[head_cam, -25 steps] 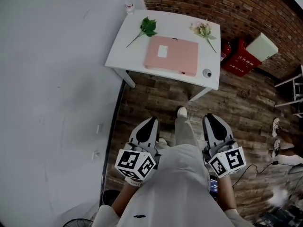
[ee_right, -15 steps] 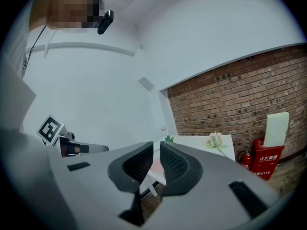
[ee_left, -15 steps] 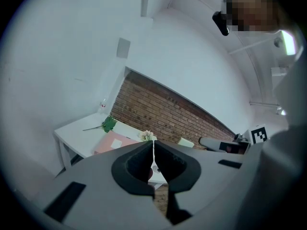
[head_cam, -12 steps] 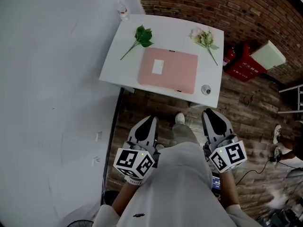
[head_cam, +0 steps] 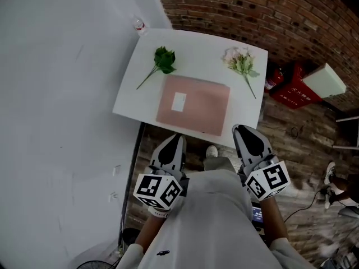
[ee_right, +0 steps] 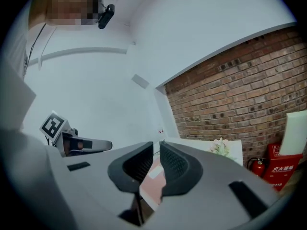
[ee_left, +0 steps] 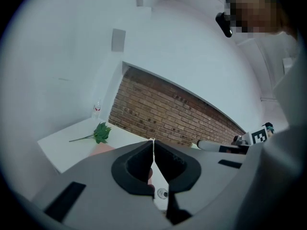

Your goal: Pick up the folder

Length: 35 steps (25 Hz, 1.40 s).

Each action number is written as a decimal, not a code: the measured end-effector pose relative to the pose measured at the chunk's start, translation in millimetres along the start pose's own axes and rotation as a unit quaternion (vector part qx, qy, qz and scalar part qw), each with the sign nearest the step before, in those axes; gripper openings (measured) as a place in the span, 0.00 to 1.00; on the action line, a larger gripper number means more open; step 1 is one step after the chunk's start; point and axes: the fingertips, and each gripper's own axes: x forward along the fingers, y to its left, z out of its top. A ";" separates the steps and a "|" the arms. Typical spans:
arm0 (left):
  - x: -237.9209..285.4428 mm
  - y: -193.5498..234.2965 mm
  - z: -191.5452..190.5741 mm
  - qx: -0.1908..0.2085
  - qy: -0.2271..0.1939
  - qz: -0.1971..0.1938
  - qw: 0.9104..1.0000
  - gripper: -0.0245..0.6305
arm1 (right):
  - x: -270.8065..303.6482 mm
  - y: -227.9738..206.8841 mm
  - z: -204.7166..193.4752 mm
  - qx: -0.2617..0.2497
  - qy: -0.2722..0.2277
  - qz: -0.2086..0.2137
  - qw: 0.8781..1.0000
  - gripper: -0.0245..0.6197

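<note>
1. Head view looked steeply down; the white table (head_cam: 196,49) lay near, at 12 o'clock.
2. Gripper views faced forward along their jaws, nearly level.
3. All three shared the folder (head_cam: 192,105) and brick wall (head_cam: 252,10).

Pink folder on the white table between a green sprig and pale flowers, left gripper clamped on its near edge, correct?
No. In the head view the left gripper, jaws together, hangs short of the table, off the pink folder, which does lie between the green sprig and pale flowers.

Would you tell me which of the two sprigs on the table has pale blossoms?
The right-hand sprig, right of the pink folder; the left-hand sprig shows only green leaves.
</note>
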 end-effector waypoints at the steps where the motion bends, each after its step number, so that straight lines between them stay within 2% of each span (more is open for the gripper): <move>1: 7.5 -1.4 0.7 -0.003 0.000 0.001 1.000 0.07 | 4.0 -5.6 1.2 -0.006 0.003 0.005 1.000 0.10; 6: 25.9 6.5 4.1 -0.014 0.002 0.015 1.000 0.07 | 16.9 -19.8 4.7 -0.007 0.007 0.011 1.000 0.10; 10: 29.2 14.1 -9.6 -0.033 0.019 0.039 0.999 0.07 | 24.5 -25.2 -0.2 -0.008 0.028 0.019 0.999 0.10; 13: 36.5 15.9 -14.0 -0.030 0.024 0.045 0.998 0.07 | 35.2 -30.7 -9.9 -0.008 0.043 0.022 0.999 0.11; 20: 58.5 24.8 -13.6 -0.023 0.034 0.036 0.998 0.07 | 66.3 -41.2 -37.0 0.008 0.085 0.024 0.996 0.24; 26: 76.5 37.6 -17.7 -0.012 0.055 0.029 0.998 0.08 | 91.0 -59.0 -57.2 0.035 0.109 0.001 0.993 0.34; 27: 79.5 40.5 -19.9 -0.012 0.061 0.028 0.998 0.10 | 93.9 -62.3 -61.3 0.043 0.114 -0.005 0.993 0.34; 28: 82.8 43.8 -22.0 -0.012 0.067 0.025 0.997 0.19 | 96.7 -65.6 -65.1 0.049 0.118 -0.010 0.992 0.34; 29: 86.2 47.4 -24.0 -0.012 0.072 0.022 0.997 0.22 | 99.5 -69.0 -68.8 0.055 0.122 -0.016 0.991 0.35; 32: 95.6 60.8 -30.9 -0.010 0.087 0.016 0.996 0.30 | 106.8 -78.8 -80.5 0.067 0.134 -0.031 0.988 0.36; 35: 104.5 73.8 -38.5 0.000 0.103 0.007 0.995 0.40 | 112.5 -86.7 -93.0 0.072 0.149 -0.042 0.985 0.44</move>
